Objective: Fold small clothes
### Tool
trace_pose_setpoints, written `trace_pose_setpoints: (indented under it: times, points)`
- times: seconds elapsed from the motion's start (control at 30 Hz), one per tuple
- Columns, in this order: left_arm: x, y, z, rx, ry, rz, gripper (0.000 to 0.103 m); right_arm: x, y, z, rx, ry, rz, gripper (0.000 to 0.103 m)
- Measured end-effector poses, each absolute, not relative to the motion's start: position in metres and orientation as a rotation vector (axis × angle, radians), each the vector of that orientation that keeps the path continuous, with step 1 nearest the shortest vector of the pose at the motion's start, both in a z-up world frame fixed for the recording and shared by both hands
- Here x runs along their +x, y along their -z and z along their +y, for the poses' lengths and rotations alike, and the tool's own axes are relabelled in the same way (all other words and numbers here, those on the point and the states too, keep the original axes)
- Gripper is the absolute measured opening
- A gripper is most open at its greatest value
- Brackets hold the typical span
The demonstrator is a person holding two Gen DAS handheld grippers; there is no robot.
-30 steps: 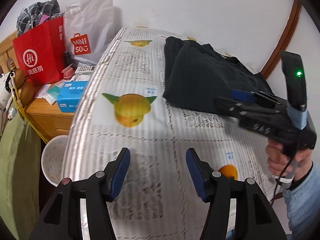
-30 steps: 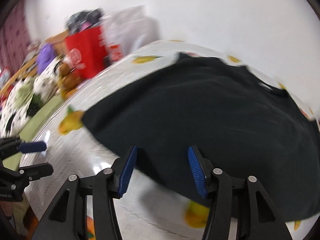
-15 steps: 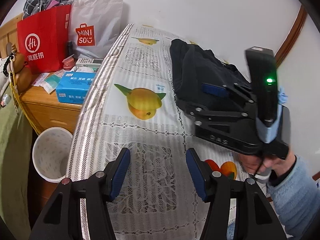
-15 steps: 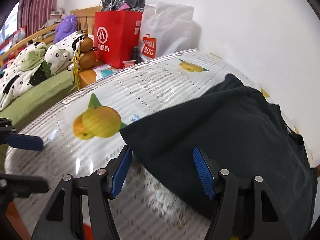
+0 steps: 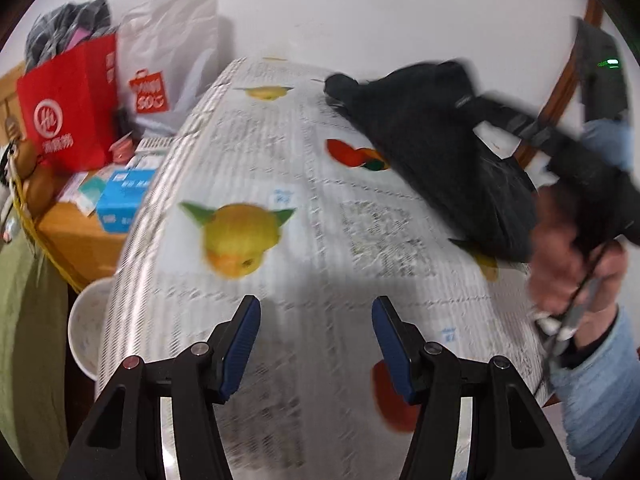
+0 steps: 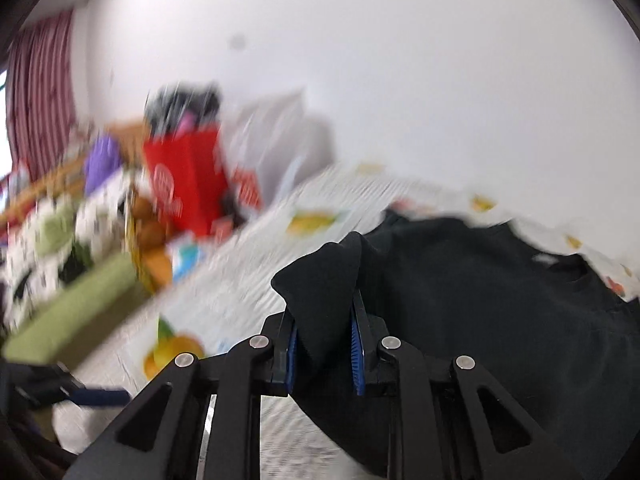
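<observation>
Black garment (image 6: 500, 320) lies along the bench's (image 5: 280, 312) far right edge, its near corner pinched in the right hand-held gripper (image 6: 324, 344), whose jaws have just closed. Left hand-held gripper (image 5: 316, 344) hovers half-open and empty, farther away, over bare cloth at the near edge.

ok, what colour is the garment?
Black garment, plain; clearest in the right wrist view.

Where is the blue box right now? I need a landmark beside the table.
In the left wrist view the blue box sits at far left on the wooden cabinet, below the red bag.
</observation>
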State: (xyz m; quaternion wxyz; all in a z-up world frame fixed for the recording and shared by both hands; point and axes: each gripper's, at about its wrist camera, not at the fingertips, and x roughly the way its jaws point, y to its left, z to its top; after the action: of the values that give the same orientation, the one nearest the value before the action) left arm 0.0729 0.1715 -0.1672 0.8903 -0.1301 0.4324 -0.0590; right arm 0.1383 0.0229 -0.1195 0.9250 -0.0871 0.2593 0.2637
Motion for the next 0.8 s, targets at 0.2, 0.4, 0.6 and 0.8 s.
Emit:
trace_pose_setpoints:
  times: [0.2,0.4,0.6,0.8]
  points:
    - [0.098,0.159,0.126,-0.258,0.188,0.881,0.056,0.155,0.087,-0.096,0.101,-0.383,0.447,0.02]
    - [0.129,0.148,0.051,-0.191,0.316,0.87,0.056,0.161,0.114,-0.191,0.277,-0.295,0.508,0.02]
    - [0.148,0.15,-0.02,-0.099,0.386,0.855,0.057,0.158,0.153,-0.23,0.281,-0.264,0.616,0.021]
    - [0.169,0.163,-0.049,-0.059,0.354,0.893,0.057,0.149,0.17,-0.247,0.243,-0.281,0.676,0.033]
